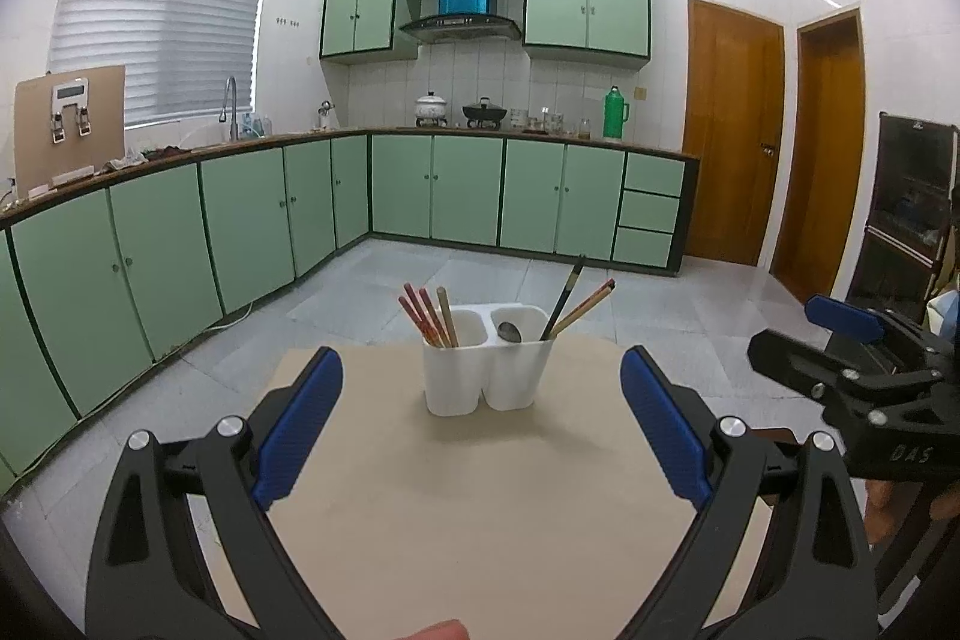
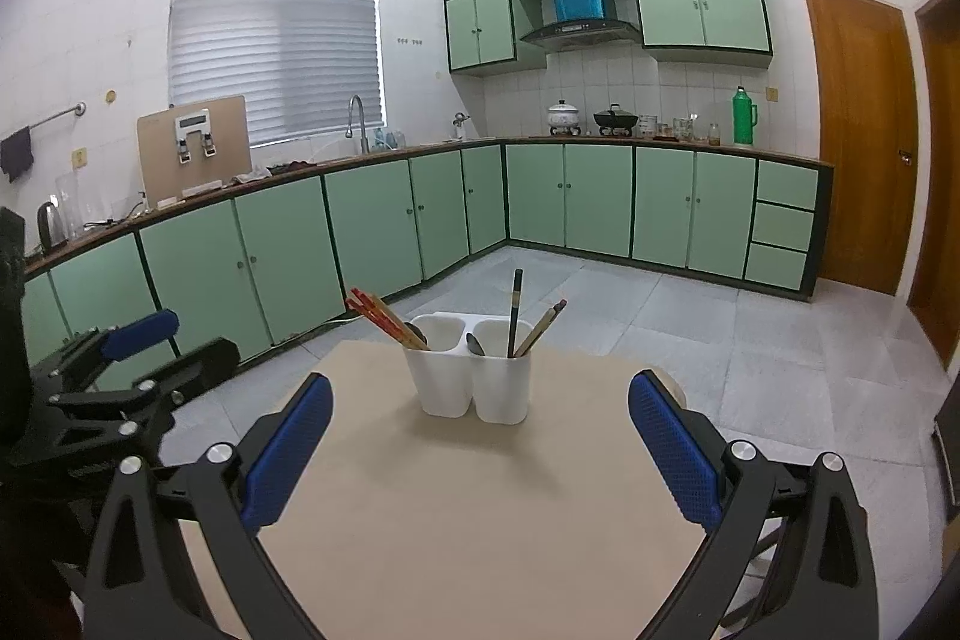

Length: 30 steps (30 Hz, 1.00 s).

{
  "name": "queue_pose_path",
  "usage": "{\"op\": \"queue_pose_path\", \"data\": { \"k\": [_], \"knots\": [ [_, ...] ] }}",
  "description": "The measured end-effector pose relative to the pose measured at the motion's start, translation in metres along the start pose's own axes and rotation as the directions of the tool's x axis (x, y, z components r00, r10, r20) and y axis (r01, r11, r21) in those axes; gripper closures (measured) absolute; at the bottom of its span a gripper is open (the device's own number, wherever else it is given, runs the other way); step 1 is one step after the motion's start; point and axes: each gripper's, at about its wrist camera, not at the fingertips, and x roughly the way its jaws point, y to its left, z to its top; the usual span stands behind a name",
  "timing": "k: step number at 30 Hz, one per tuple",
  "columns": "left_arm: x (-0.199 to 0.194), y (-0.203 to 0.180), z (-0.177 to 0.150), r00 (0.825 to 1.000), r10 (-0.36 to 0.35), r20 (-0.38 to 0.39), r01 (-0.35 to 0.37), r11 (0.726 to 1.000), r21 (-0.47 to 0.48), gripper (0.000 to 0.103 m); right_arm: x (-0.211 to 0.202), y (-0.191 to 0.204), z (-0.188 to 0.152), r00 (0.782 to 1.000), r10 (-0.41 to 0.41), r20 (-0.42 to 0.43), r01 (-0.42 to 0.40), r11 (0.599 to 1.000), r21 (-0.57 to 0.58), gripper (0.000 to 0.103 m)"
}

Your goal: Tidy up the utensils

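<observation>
The beige table fills the space beneath and ahead of both grippers, and apart from the holder it looks bare, which suggests the utensils are already gathered rather than scattered. Straight ahead of the left gripper, centred in the gap between its spread jaws and well beyond their tips, stands the white two-compartment holder, upright and near the far edge of the table; the right wrist view shows it in the same place relative to the right gripper, whose blue pads are likewise held wide apart and grip nothing. Both tools hang back from the holder at about the same stand-off, probably a neutral pose from which either could reach in; the right gripper also shows off to the right of the left jaws, near but not touching. In the compartment on the left-jaw side a bundle of red chopsticks and one tan stick lean outward to the left, resting against the rim. In the other compartment a dark chopstick and a pair of brown chopsticks lean to the right, their weight carried by the opposite rim. Smallest, a metal spoon sits low by the divider, bowl up; the right wrist view hints at a second spoon in the other cup, but that is too small to be sure. Sorting looks nearly or wholly done.
</observation>
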Motion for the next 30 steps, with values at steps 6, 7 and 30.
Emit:
{"op": "queue_pose_path", "data": {
  "k": [6, 7, 30],
  "knots": [
    [-0.01, -0.003, 0.004, 1.0, 0.003, 0.021, -0.004, 1.0, 0.011, 0.011, -0.003, 0.003, 0.0, 1.0, 0.003, 0.002, -0.002, 1.0, -0.006, 0.006],
    [-0.011, -0.004, 0.004, 1.0, 0.006, 0.024, -0.007, 1.0, 0.015, 0.011, -0.004, 0.003, 0.0, 1.0, 0.002, 0.003, -0.002, 1.0, -0.008, 0.006],
    [-0.024, -0.003, 0.003, 0.999, 0.014, 0.036, -0.015, 0.999, 0.029, 0.011, -0.008, 0.007, 0.0, 1.0, -0.003, 0.015, 0.003, 1.0, -0.023, 0.006]
  ]
}}
